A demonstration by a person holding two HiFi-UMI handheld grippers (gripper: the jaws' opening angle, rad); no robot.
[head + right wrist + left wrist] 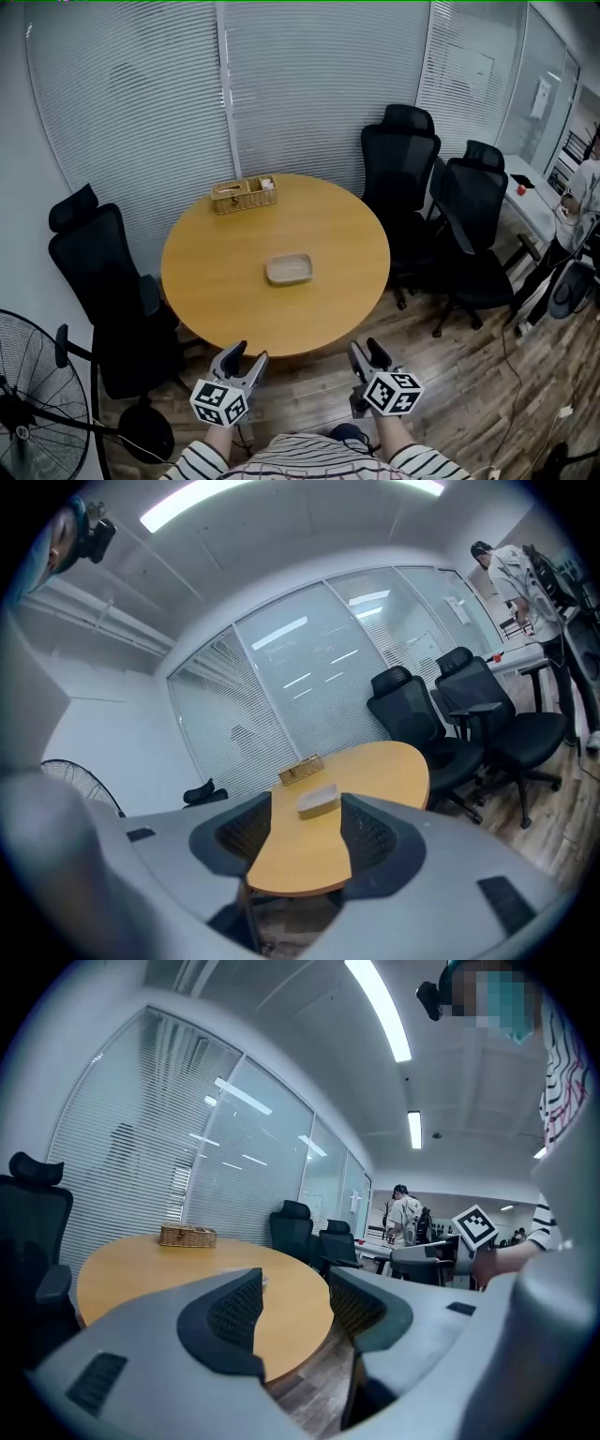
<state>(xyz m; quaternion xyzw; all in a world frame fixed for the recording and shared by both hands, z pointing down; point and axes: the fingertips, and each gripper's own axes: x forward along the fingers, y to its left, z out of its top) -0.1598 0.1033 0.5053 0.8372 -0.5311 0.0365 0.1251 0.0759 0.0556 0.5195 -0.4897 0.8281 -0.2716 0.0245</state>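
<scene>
1. The left gripper [246,354] and right gripper [366,347] hang side by side, low over the wood floor [469,375]. Both are short of the near edge of the round table [216,281]. Both pairs of jaws stand apart with nothing between them.
2. Step in hand, as I judge it: an approach, no contact yet. To do it well:
   - Raise both grippers above the table edge before going forward, so the jaws don't knock the rim.
   - Keep the jaws wide.
   - Come in level and slow.
3. The tray [289,269] is small, shallow and pale. It lies flat near the middle of the table, ahead of both grippers and well apart from them, roughly between their two lines.
4. In the right gripper view the tray shows in the gap between the jaws, far beyond the tips, so that side looks lined up. In the left gripper view mostly bare table top shows between the jaws. I judge that the left gripper needs a slight turn to face the tray.
5. A wicker basket [244,195] sits at the far edge of the table, well apart from the tray. Black chairs [403,169] stand around the table and a fan [28,375] stands at the left. None of them lies between the grippers and the tray.
</scene>
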